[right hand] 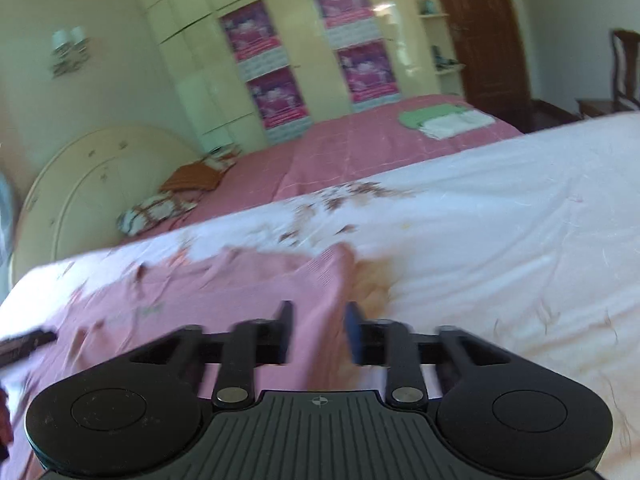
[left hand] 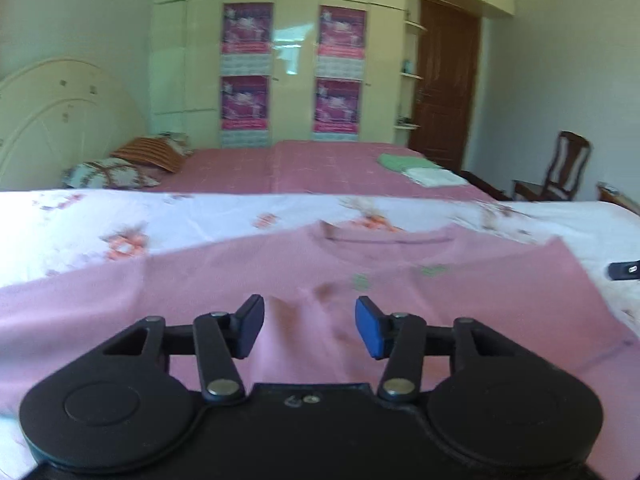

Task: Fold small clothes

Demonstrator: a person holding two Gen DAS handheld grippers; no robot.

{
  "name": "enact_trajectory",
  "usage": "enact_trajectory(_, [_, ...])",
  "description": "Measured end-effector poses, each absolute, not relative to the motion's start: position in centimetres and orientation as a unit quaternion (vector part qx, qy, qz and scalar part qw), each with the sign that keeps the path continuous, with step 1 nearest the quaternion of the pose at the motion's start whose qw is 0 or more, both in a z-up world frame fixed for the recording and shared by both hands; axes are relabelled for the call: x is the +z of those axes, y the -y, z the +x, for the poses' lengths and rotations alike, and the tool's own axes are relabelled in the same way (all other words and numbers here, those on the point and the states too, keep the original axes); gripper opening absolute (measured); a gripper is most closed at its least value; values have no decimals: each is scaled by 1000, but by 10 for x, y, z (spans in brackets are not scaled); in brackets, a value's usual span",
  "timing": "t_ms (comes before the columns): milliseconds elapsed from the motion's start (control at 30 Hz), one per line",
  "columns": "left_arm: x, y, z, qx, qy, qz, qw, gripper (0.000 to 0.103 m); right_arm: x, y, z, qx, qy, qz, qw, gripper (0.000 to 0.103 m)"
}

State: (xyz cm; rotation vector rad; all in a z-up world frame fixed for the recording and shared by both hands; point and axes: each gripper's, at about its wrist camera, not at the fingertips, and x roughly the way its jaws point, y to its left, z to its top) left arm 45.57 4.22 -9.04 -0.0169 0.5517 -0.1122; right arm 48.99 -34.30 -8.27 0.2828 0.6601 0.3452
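White floral sheet (right hand: pixel 500 208) lies bare and open right of the pink shirt (left hand: pixel 360 280), while a folded pile (left hand: pixel 420 170) occupies the far bed's (left hand: pixel 280 168) right corner

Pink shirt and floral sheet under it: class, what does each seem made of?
Pink shirt: seems soft matte knit, likely cotton; it drapes limply, and its neckline looks like a sewn band. Floral sheet: thin woven cloth, slightly shinier, with fine creases and a printed pattern.
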Motion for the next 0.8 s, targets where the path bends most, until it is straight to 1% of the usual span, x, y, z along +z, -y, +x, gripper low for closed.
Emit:
enact_trajectory(67, [-107, -27, 463, -71, -299, -4, 951, 49, -89, 334, 475, 179, -333, 125, 917, 10])
enact_trajectory(133, [-130, -24, 474, -62, -338, -9, 939, 50, -106, 323, 472, 172, -362, 102, 911, 10])
enact_trajectory(167, [-129, -25, 473, -60, -330, -11, 942, 50, -116, 321, 473, 163, -376, 97, 907, 10])
enact_trajectory(200, [-125, -25, 472, -56, -333, -14, 941, 46, -118, 322, 471, 163, -370, 100, 909, 10])
enact_trajectory(267, [-113, -31, 460, -50, -299, -26, 953, 50, -112, 324, 472, 152, -375, 108, 908, 10])
enact_trajectory(300, [-111, -34, 455, -49, -289, -30, 955, 56, -104, 325, 468, 147, -363, 111, 913, 10])
enact_trajectory(333, [-115, -36, 455, -47, -298, -27, 953, 62, -97, 326, 459, 155, -346, 116, 918, 10])
enact_trajectory(367, [-121, -37, 461, -44, -313, -16, 949, 61, -96, 325, 454, 164, -342, 115, 918, 10])
enact_trajectory(433, [-127, -39, 475, -35, -325, -1, 945, 52, -107, 315, 453, 160, -371, 83, 911, 10])
enact_trajectory(467, [-124, -43, 479, -37, -318, -11, 947, 51, -116, 311, 456, 159, -394, 69, 903, 10])
enact_trajectory(500, [-119, -45, 483, -41, -308, -21, 950, 51, -116, 310, 454, 162, -381, 74, 907, 10])
enact_trajectory(533, [-115, -45, 491, -41, -303, -25, 952, 51, -114, 312, 455, 158, -385, 85, 905, 10])
enact_trajectory(600, [-116, -46, 507, -56, -312, -41, 948, 53, -106, 314, 456, 153, -359, 99, 915, 10])
enact_trajectory(633, [-121, -45, 516, -62, -330, -45, 941, 56, -104, 313, 462, 149, -351, 99, 919, 10])
enact_trajectory(667, [-129, -43, 526, -58, -353, -38, 933, 56, -103, 311, 470, 147, -352, 100, 919, 10])
enact_trajectory(700, [-128, -39, 527, -52, -341, -26, 938, 57, -105, 309, 480, 146, -355, 98, 918, 10])
enact_trajectory(767, [-120, -34, 526, -47, -340, -32, 939, 58, -117, 304, 504, 133, -384, 88, 909, 10])
enact_trajectory(800, [-116, -29, 520, -56, -321, -27, 945, 63, -116, 305, 510, 133, -383, 99, 909, 10])
